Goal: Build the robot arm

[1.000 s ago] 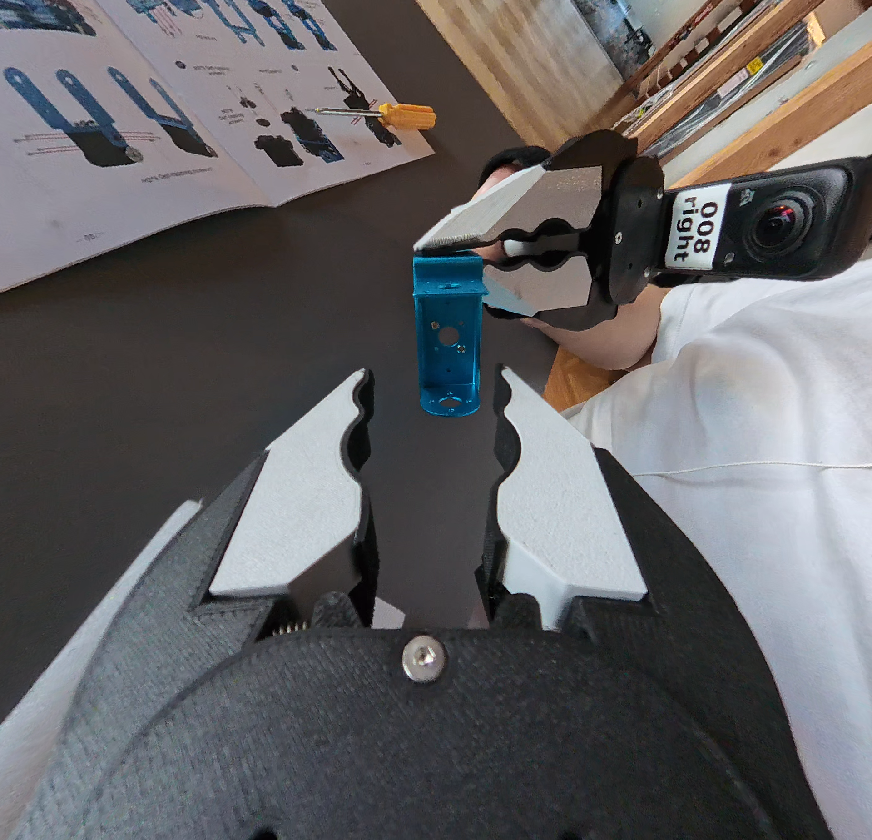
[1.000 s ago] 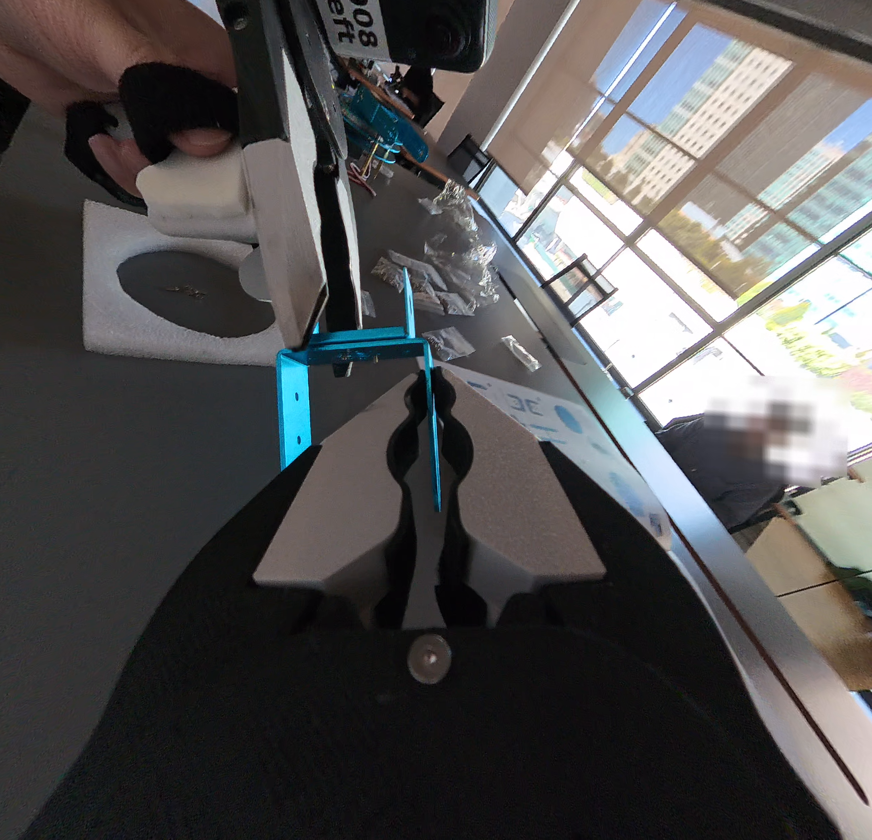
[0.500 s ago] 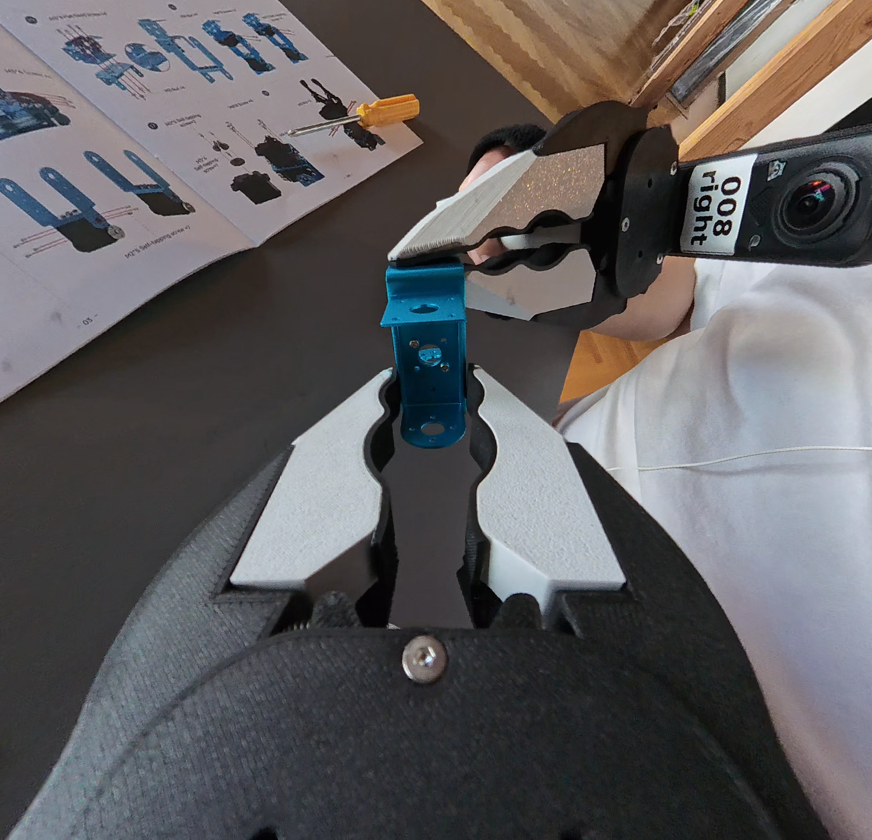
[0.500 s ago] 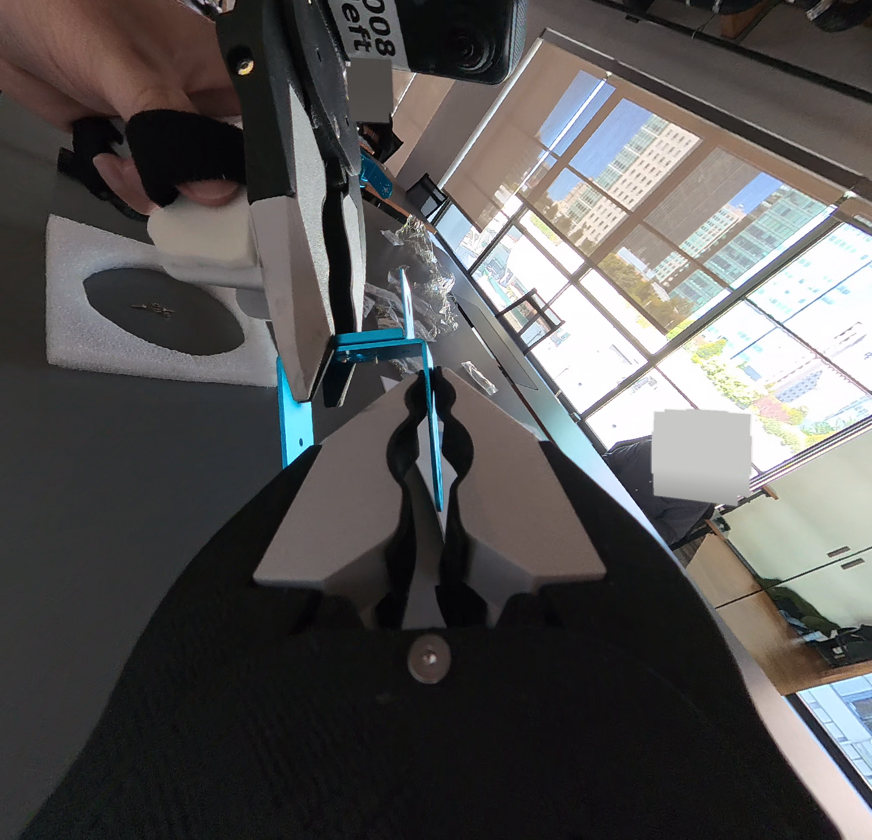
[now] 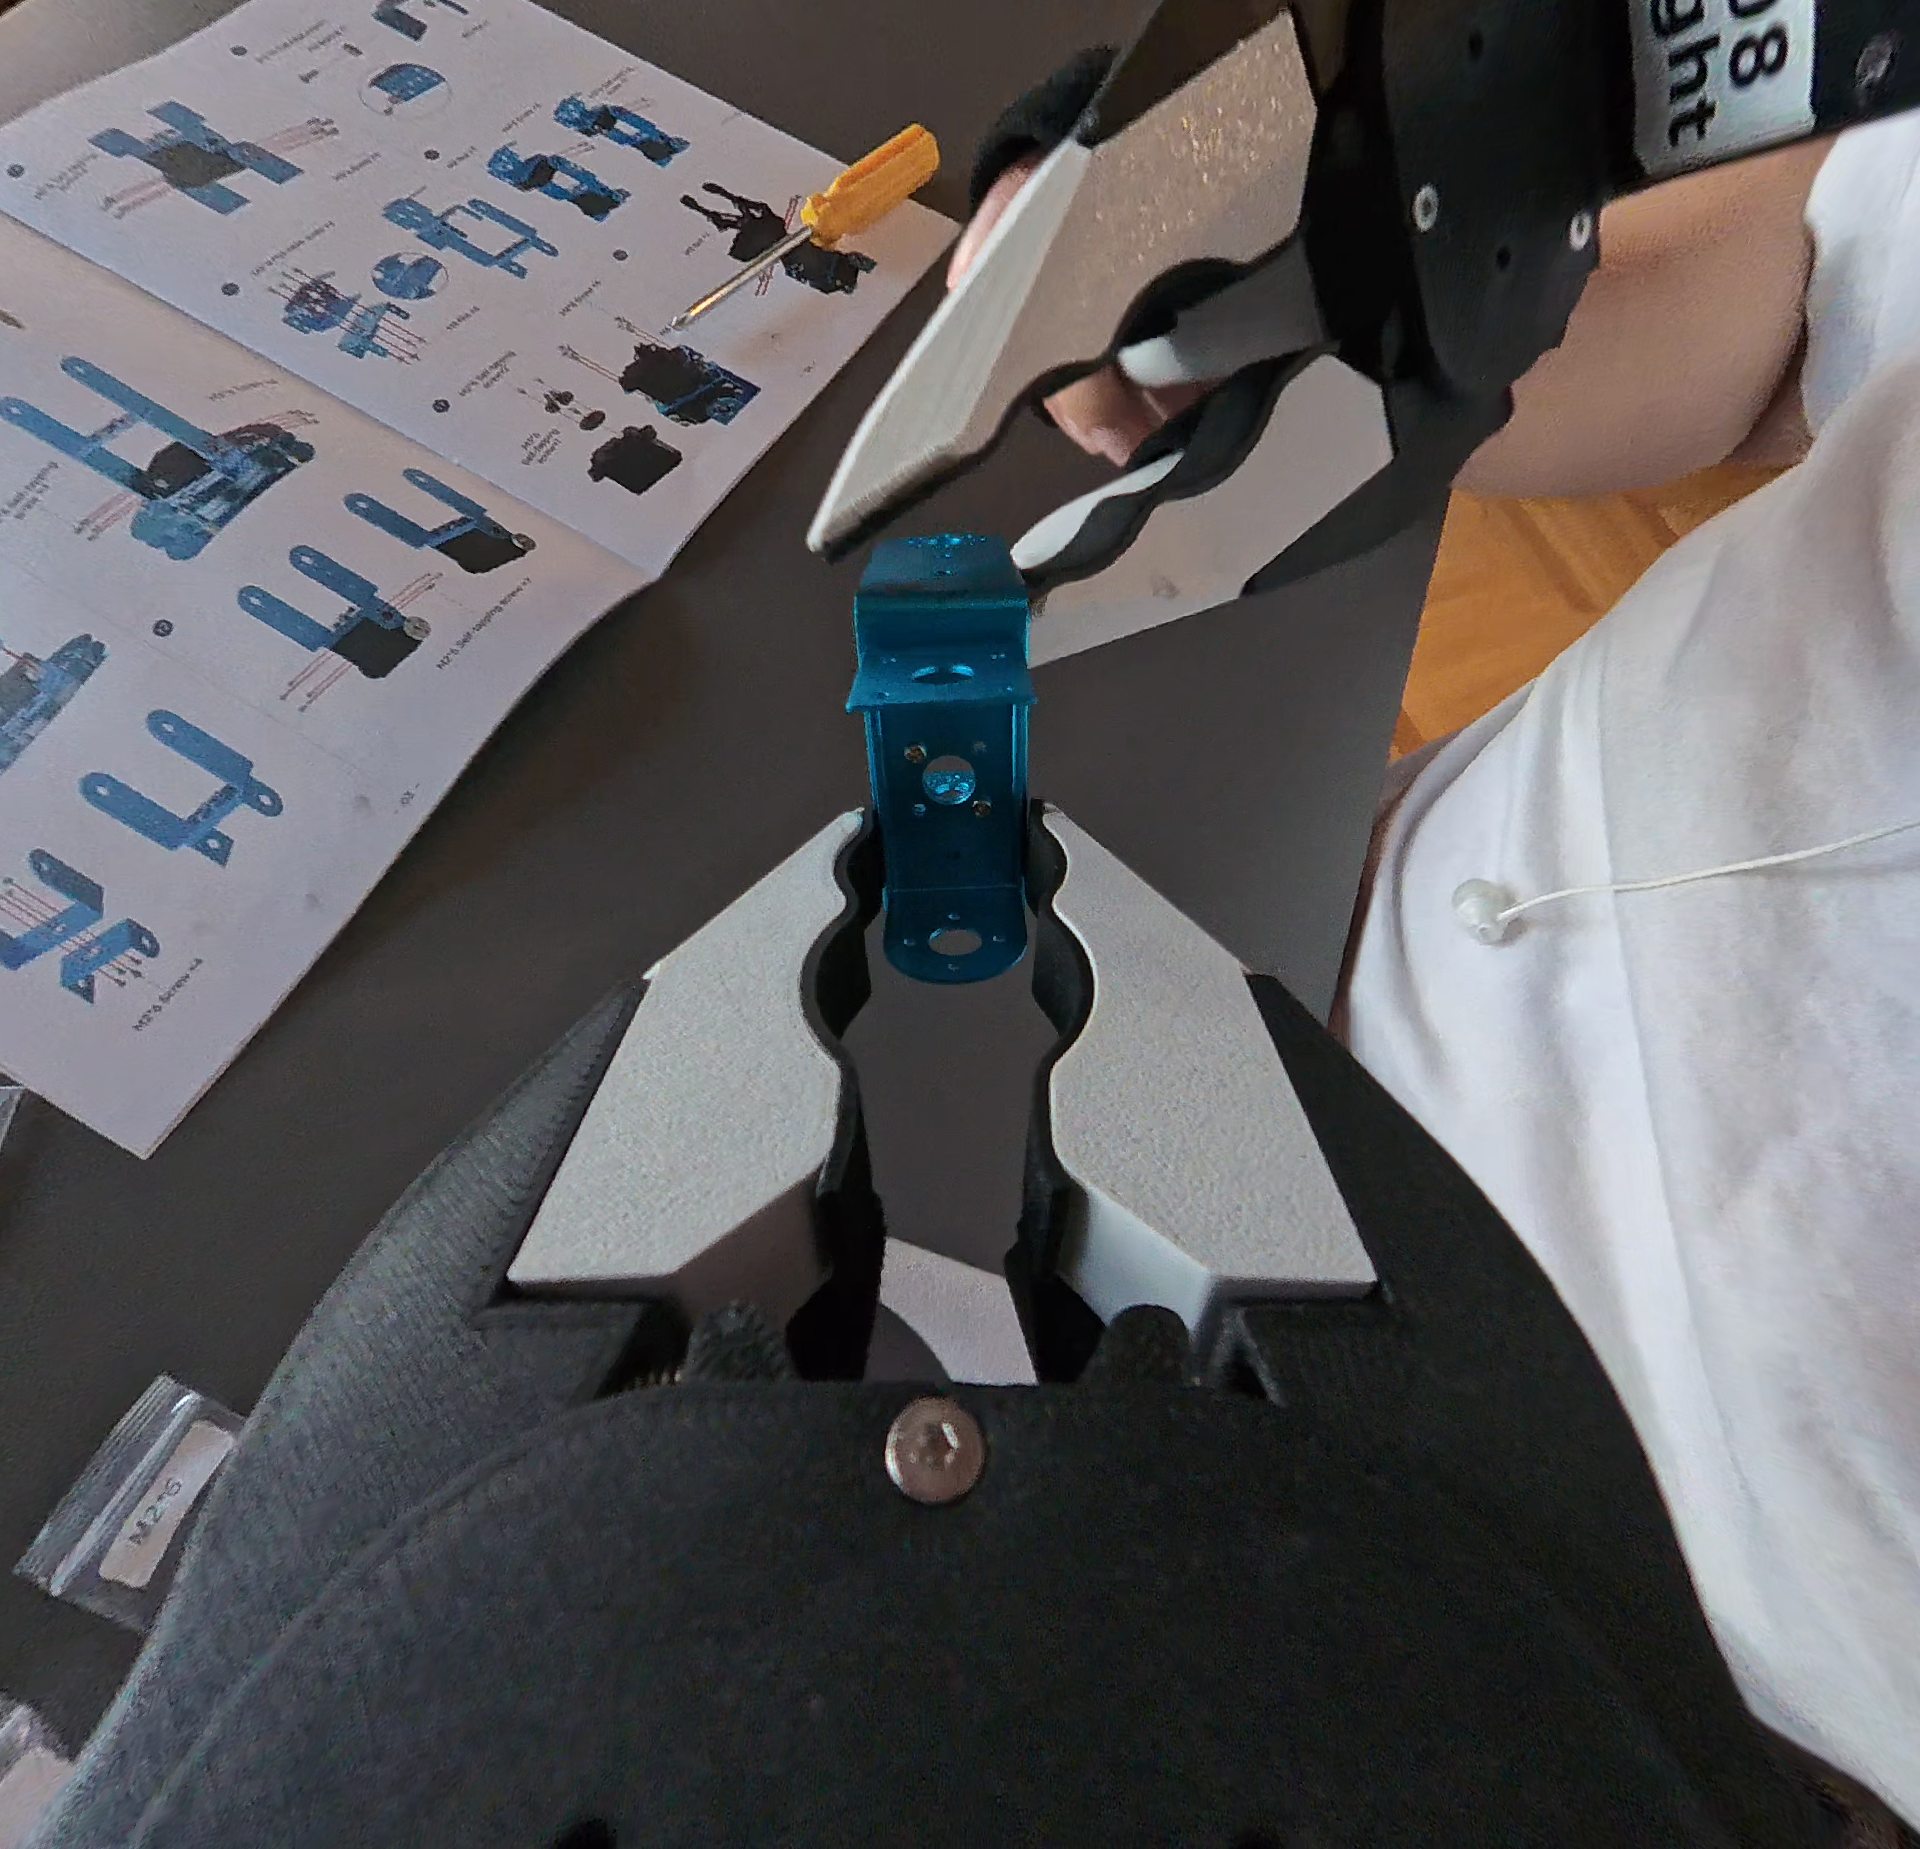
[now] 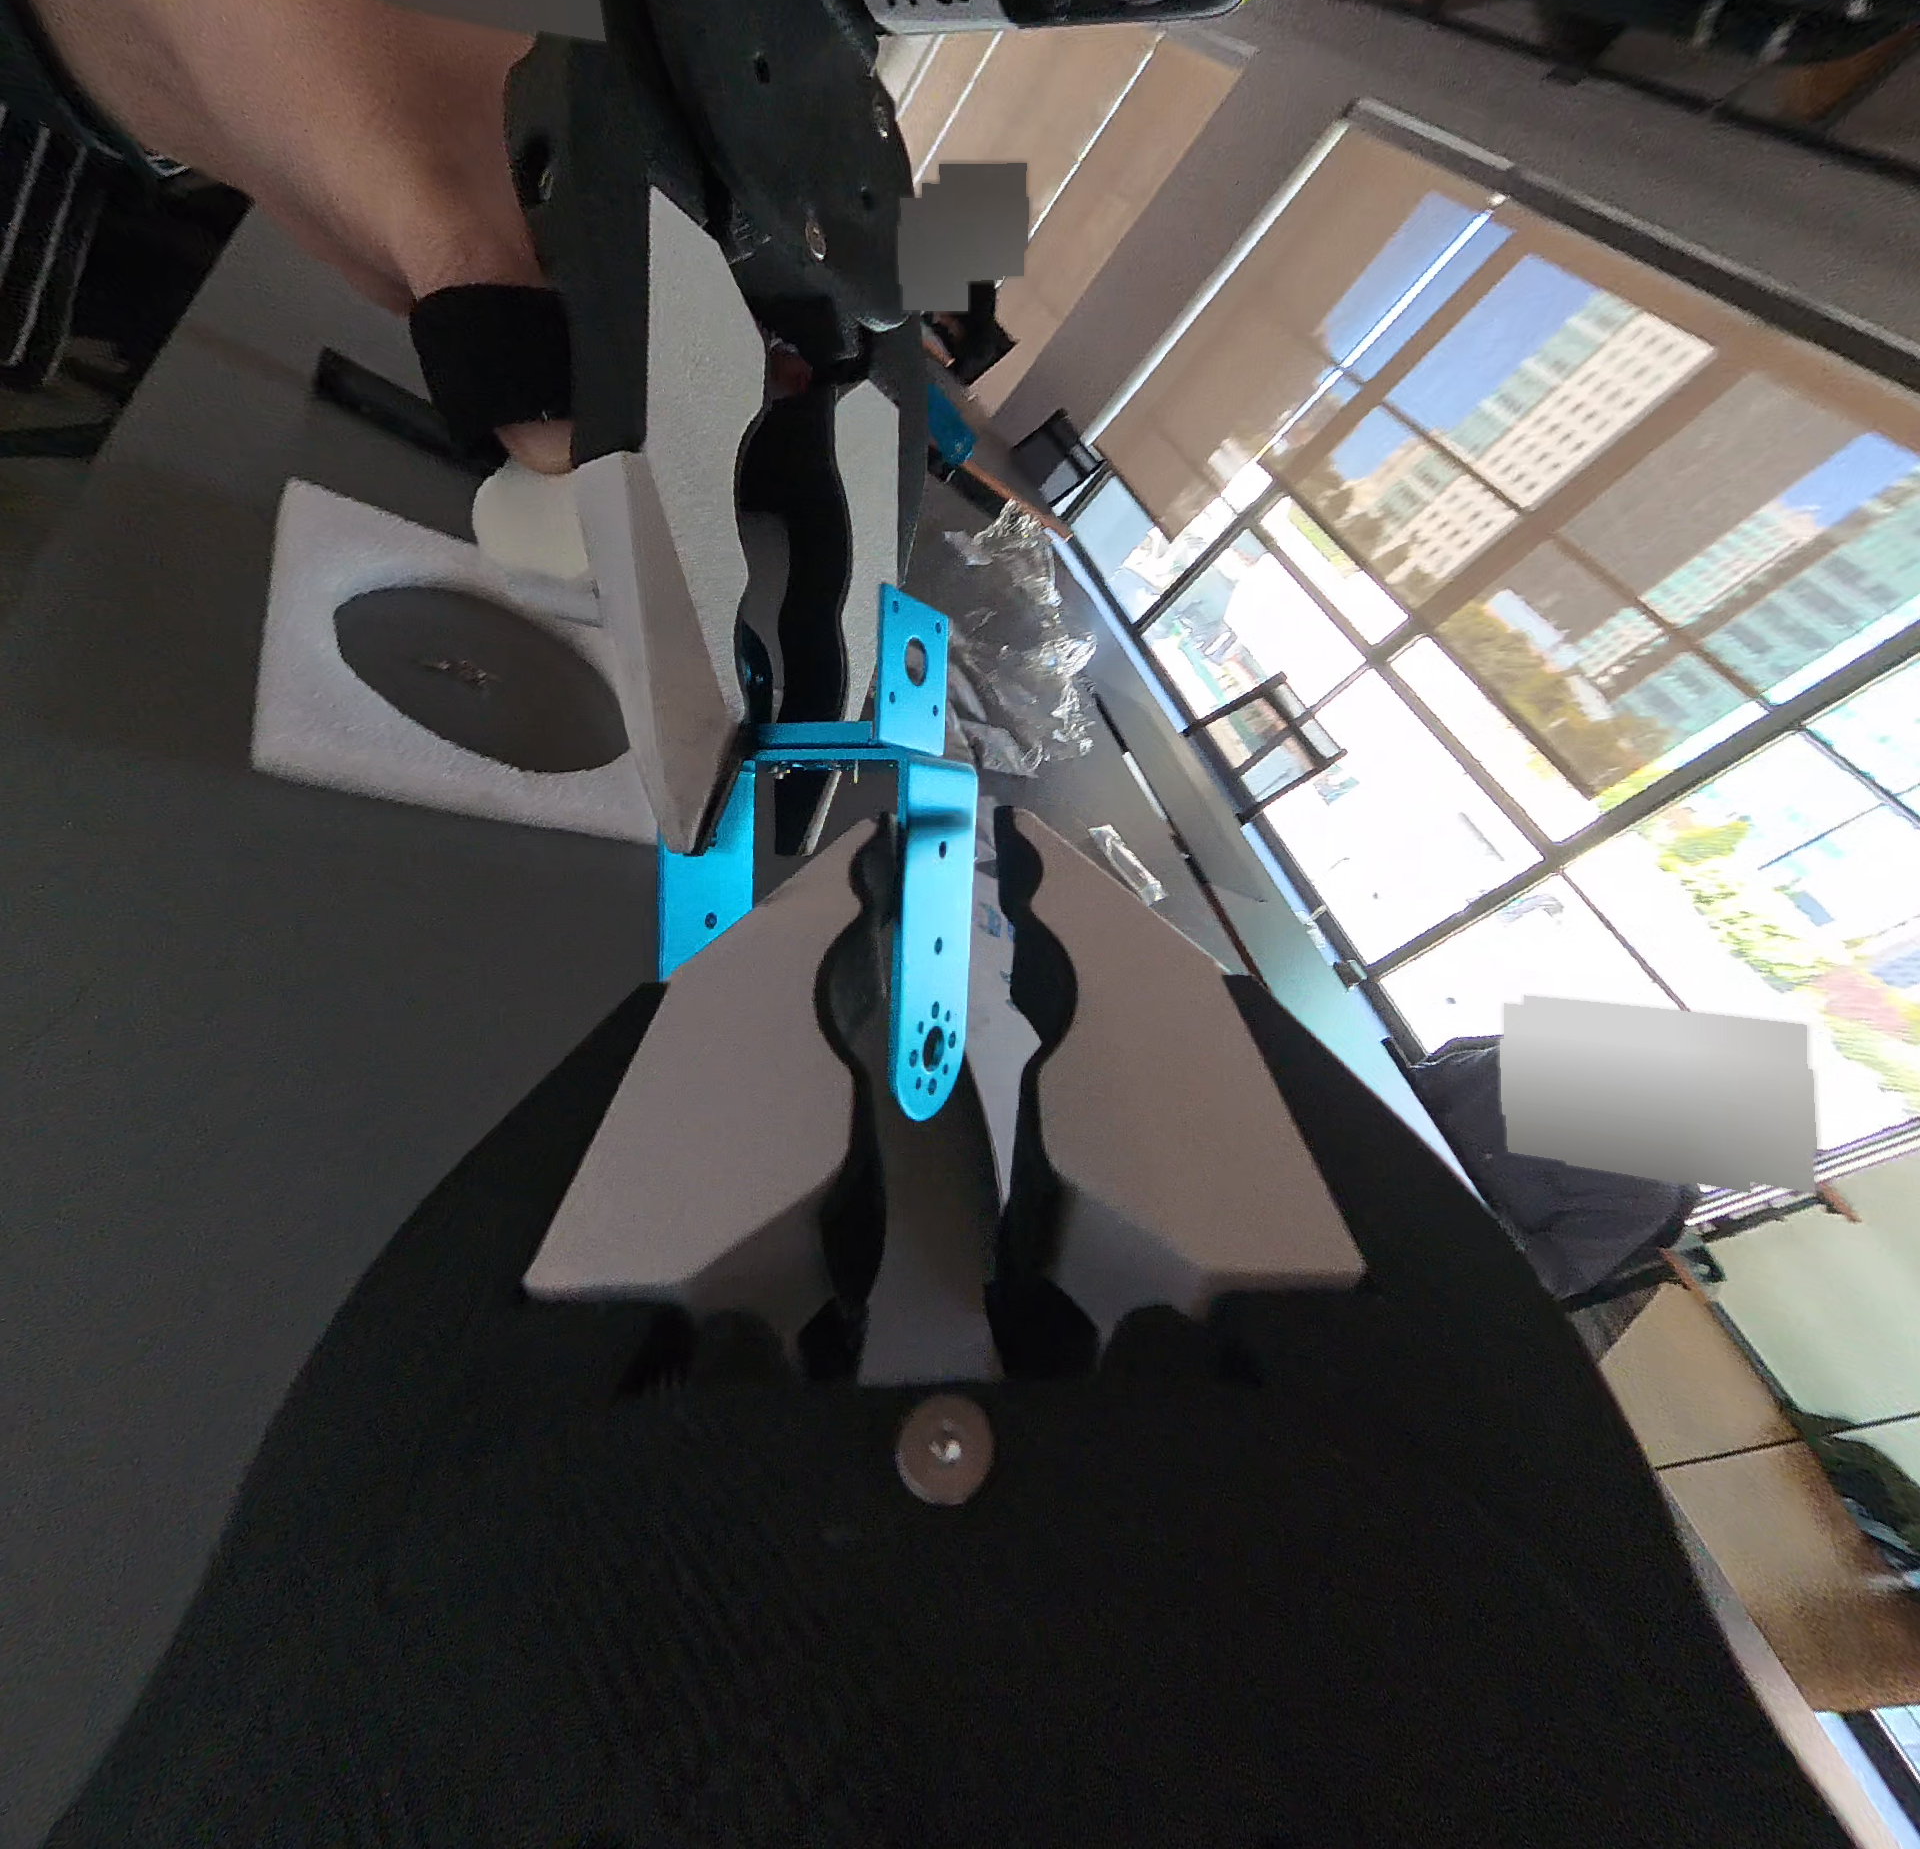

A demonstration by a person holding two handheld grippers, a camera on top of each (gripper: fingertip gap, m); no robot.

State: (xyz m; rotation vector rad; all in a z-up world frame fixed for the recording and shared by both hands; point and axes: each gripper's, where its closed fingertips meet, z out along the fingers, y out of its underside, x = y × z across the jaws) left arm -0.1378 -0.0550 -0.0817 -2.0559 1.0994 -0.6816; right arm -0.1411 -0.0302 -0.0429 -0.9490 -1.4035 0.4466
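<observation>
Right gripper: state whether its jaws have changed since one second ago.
Yes. The right gripper, then clamped on the blue bracket, now stands open, its fingers apart from the bracket arm. The left gripper holds the bracket.

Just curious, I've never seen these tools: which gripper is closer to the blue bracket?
Left. The left gripper is clamped on the bracket from both sides. The right gripper is open around one of its legs and does not seem to be pinching it.

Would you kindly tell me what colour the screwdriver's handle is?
The screwdriver has an orange-yellow handle; it shows best in the left wrist view, lying on the open booklet.
</observation>
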